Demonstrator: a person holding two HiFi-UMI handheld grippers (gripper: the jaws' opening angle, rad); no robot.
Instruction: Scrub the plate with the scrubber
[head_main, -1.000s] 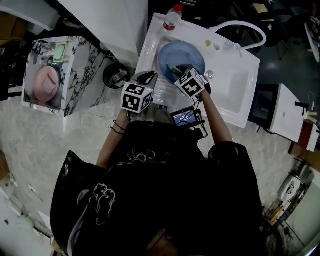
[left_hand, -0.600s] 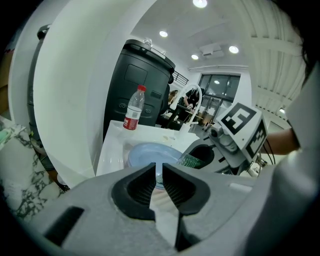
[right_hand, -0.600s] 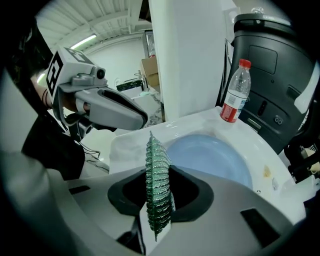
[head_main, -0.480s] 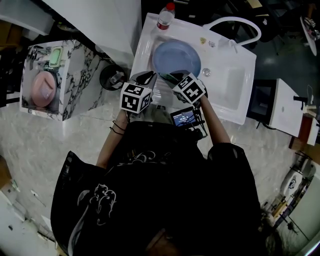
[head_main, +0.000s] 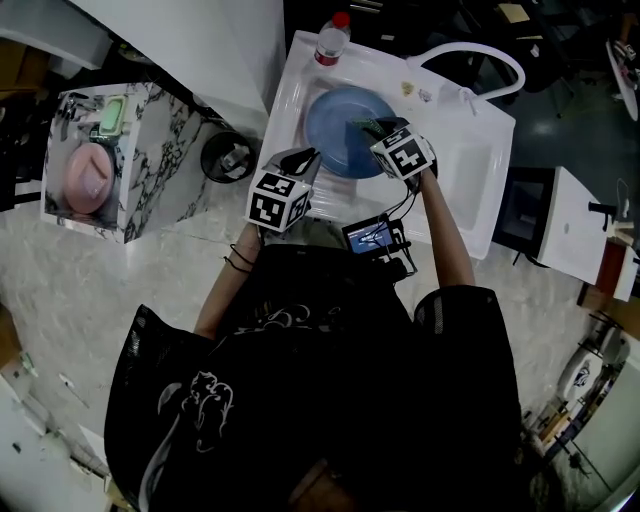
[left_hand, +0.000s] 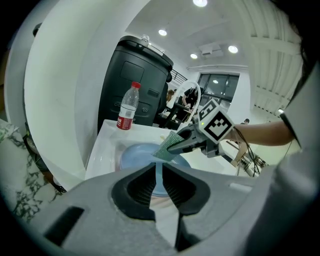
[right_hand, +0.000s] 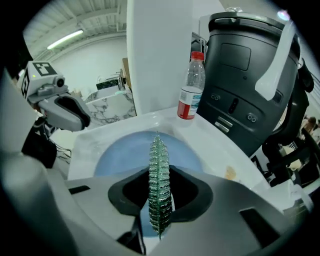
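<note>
At far left, a marble-patterned stand (head_main: 165, 150) carries a pink dish (head_main: 90, 170), well apart from the work area. My left gripper (left_hand: 159, 169) is at the near left edge of the white sink (head_main: 470, 165). Its jaws are drawn in tight on the near rim of the blue plate (head_main: 335, 130), and a thin blue strip shows between the ribbed pads. The plate lies in the sink's left basin. A clear bottle with a red cap and red label (head_main: 330, 42) stands upright on the sink's back corner, just beyond the plate. My right gripper (right_hand: 159, 192) is over the right half of the plate, clamped on the green scrubber (right_hand: 158, 155), which stands edge-on between the jaws and projects past their tips. I cannot confirm contact between scrubber and plate.
</note>
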